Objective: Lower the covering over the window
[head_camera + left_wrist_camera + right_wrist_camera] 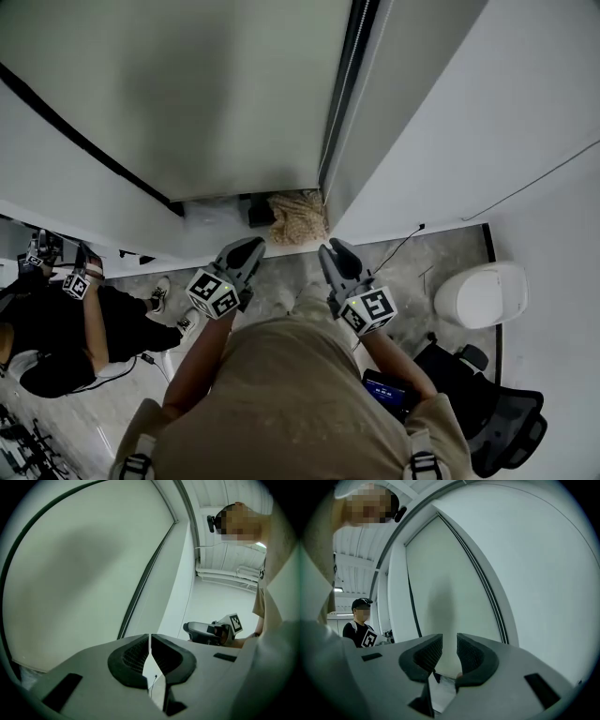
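Ahead: smooth flat blind (187, 94); right claw (449, 641), ribbed pads (425, 654) apart.

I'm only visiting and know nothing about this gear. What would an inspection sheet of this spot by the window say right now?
Surface: grey speckled stone floor, bounded by white walls.
Job's things: pale grey-green window blind, hanging nearly to the foot of the window.
Clutter: beige patterned cloth bundle and small dark box below the blind.
Claws: left claw shut, empty; right claw open, empty; both point at the blind, neither touches it.
Cables: thin black cable on the floor by the right wall.
Surroundings: white rounded object, black office chair, second person in black at the left.
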A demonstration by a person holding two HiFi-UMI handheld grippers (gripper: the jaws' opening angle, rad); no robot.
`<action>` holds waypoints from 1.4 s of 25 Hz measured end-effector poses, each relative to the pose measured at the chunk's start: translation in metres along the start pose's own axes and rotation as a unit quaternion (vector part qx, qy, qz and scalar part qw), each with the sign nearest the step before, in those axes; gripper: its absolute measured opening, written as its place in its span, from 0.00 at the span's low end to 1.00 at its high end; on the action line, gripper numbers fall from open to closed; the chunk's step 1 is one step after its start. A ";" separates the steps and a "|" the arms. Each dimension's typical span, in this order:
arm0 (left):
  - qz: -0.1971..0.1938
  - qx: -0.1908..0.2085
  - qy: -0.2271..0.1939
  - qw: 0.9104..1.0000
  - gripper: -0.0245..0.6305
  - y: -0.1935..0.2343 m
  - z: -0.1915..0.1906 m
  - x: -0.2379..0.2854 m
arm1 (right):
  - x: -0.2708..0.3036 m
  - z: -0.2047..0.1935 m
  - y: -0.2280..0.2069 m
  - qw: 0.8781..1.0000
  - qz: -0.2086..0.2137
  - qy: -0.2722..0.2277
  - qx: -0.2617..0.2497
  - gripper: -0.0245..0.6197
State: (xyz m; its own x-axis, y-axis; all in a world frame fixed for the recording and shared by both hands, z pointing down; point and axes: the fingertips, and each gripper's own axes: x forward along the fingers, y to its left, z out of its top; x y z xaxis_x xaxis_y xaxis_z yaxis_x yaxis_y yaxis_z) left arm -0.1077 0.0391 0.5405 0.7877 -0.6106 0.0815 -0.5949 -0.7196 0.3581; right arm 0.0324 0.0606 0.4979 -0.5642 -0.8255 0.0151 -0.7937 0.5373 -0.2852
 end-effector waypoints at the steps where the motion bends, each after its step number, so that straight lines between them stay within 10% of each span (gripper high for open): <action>1: 0.000 -0.002 -0.001 1.000 0.06 0.001 0.003 0.008 | 0.004 0.005 -0.006 1.000 0.004 0.000 0.000 0.17; 11: 0.000 0.016 -0.015 1.000 0.06 0.005 0.052 0.094 | 0.029 0.059 -0.053 0.998 0.055 -0.002 -0.032 0.16; 35: -0.096 0.087 -0.019 0.991 0.24 0.025 0.137 0.329 | 0.009 0.043 -0.129 0.997 0.072 0.032 -0.011 0.16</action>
State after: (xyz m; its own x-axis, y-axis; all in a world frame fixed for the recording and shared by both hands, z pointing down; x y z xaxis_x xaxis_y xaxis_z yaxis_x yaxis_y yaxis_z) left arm 0.1146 -0.2252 0.4484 0.8841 -0.4672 -0.0086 -0.4565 -0.8675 0.1977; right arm 0.1399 -0.0233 0.4935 -0.6855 -0.7271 0.0362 -0.7075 0.6537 -0.2687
